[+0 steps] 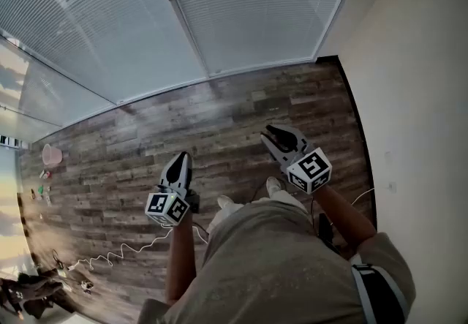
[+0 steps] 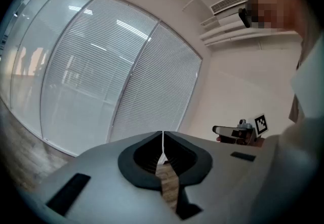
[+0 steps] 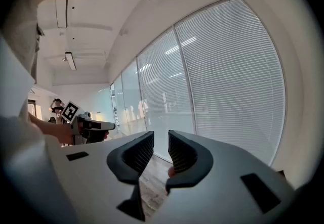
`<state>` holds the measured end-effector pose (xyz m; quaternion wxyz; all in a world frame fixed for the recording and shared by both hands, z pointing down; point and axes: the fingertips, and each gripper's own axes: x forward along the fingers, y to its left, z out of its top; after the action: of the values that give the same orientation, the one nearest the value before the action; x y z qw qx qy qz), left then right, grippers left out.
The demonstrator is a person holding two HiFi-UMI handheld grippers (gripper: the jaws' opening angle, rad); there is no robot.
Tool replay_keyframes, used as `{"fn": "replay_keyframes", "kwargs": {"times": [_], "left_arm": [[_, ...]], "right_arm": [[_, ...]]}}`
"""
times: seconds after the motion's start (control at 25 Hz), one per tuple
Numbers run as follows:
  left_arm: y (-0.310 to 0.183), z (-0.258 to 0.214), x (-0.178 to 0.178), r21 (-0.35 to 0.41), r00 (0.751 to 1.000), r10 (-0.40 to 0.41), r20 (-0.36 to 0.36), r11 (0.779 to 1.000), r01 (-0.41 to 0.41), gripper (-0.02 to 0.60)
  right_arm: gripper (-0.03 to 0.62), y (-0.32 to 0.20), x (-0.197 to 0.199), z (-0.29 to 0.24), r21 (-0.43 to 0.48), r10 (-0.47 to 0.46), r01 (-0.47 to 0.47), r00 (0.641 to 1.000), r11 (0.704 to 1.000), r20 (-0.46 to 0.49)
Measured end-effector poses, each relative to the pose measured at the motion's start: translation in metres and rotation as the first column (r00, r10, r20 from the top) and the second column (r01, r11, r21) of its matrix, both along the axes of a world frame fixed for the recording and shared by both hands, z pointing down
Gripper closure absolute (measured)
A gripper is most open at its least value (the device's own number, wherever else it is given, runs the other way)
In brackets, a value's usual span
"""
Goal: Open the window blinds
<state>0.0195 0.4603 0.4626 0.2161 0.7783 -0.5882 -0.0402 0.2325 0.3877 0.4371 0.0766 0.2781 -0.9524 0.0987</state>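
Note:
White slatted window blinds [image 1: 256, 1] hang lowered over the windows ahead, their slats shut; they also fill the left gripper view [image 2: 101, 66] and the right gripper view [image 3: 228, 81]. My left gripper [image 1: 180, 156] is held low over the floor, well short of the blinds, its jaws shut and empty [image 2: 162, 134]. My right gripper [image 1: 269, 130] is held a little further forward on the right, also empty, its jaws drawn together to a narrow slit [image 3: 161, 139]. Neither touches the blinds. No cord or wand of the blinds shows.
Wooden plank floor [image 1: 219, 118] runs up to the windows. A white wall [image 1: 417, 96] closes the right side. A white cable [image 1: 117, 253] trails on the floor at lower left, near small objects and a pink thing [image 1: 51, 154]. My shoes [image 1: 274, 185] show below.

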Motion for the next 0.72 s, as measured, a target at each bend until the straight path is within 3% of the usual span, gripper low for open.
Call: {"fn": "replay_keyframes", "kwargs": {"times": [0.4, 0.56, 0.72], "left_arm": [[0.0, 0.008, 0.039, -0.024, 0.999, -0.054, 0.003, 0.998, 0.054, 0.555], [-0.005, 0.014, 0.059, -0.031, 0.996, -0.085, 0.002, 0.996, 0.085, 0.556], [0.005, 0.022, 0.082, -0.033, 0.993, -0.12, 0.003, 0.992, 0.12, 0.556]], "right_arm": [[0.508, 0.006, 0.037, 0.008, -0.022, -0.037, 0.038, 0.999, 0.999, 0.015], [0.507, 0.002, 0.054, 0.005, -0.078, -0.07, 0.077, 0.994, 0.994, 0.079], [0.507, 0.011, 0.072, -0.001, -0.027, -0.116, 0.117, 0.992, 0.993, 0.054]]}}
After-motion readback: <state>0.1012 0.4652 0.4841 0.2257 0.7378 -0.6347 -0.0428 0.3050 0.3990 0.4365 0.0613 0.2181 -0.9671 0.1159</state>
